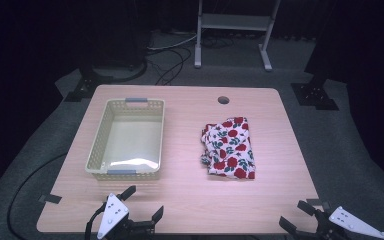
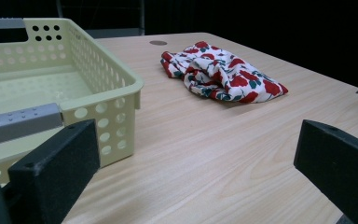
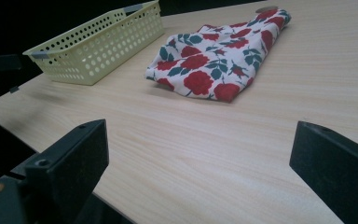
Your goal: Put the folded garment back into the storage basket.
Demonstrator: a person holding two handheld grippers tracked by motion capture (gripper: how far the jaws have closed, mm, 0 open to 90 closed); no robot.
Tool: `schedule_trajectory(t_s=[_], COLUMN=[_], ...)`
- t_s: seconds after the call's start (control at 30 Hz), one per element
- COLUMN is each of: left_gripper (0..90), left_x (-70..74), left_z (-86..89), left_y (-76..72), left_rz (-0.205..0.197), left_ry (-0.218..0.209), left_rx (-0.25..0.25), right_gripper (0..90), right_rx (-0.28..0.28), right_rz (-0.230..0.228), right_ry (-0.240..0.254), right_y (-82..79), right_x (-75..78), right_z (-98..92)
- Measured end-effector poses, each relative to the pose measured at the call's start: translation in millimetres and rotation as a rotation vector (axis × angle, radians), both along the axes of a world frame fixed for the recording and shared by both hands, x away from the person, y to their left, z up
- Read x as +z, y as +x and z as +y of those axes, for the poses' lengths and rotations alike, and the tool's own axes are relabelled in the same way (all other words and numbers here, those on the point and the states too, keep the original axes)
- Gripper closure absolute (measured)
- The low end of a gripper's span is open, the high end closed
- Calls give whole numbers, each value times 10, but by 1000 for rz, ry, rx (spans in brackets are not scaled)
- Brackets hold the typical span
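Cloth (image 1: 230, 148) printed with red roses lies folded on the wooden table (image 1: 280, 165), right of centre and well apart from both grippers. From the right gripper (image 1: 301, 215), at the table's near right corner, it sits at about eleven o'clock; from the left gripper (image 1: 145, 202), at the near edge below the basket (image 1: 99, 145), it sits at about one o'clock. The cloth's long axis runs from near to far, roughly parallel to the basket's long sides. Judged from the high view, the right gripper is the nearer, though not by much. Both grippers have their jaws spread wide with nothing between them, as each gripper view shows bare wood in the gap. The pale yellow basket, empty, stands left of the cloth with a strip of table between. How many layers the cloth has is hard to tell; its left edge looks bunched. The hands holding the grippers are cut off at the bottom of the high view.
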State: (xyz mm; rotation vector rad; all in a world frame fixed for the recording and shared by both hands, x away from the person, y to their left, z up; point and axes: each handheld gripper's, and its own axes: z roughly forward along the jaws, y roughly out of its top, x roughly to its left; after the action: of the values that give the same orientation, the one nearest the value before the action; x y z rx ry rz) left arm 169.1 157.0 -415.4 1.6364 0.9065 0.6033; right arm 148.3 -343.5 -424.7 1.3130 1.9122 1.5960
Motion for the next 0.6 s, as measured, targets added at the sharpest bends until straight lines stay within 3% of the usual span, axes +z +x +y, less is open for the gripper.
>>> schedule_trajectory(t_s=[0.43, 0.6], left_gripper=[0, 0], left_x=[2, 6], left_z=[18, 28], left_y=[-10, -13], left_rz=[-7, -10], left_ry=[-7, -10], left_rx=[20, 23], right_gripper=[31, 31], right_rx=[8, 3], right_rz=[-2, 4], right_ry=[7, -30], right_y=[144, 300], right_x=[121, 179], right_z=[3, 2])
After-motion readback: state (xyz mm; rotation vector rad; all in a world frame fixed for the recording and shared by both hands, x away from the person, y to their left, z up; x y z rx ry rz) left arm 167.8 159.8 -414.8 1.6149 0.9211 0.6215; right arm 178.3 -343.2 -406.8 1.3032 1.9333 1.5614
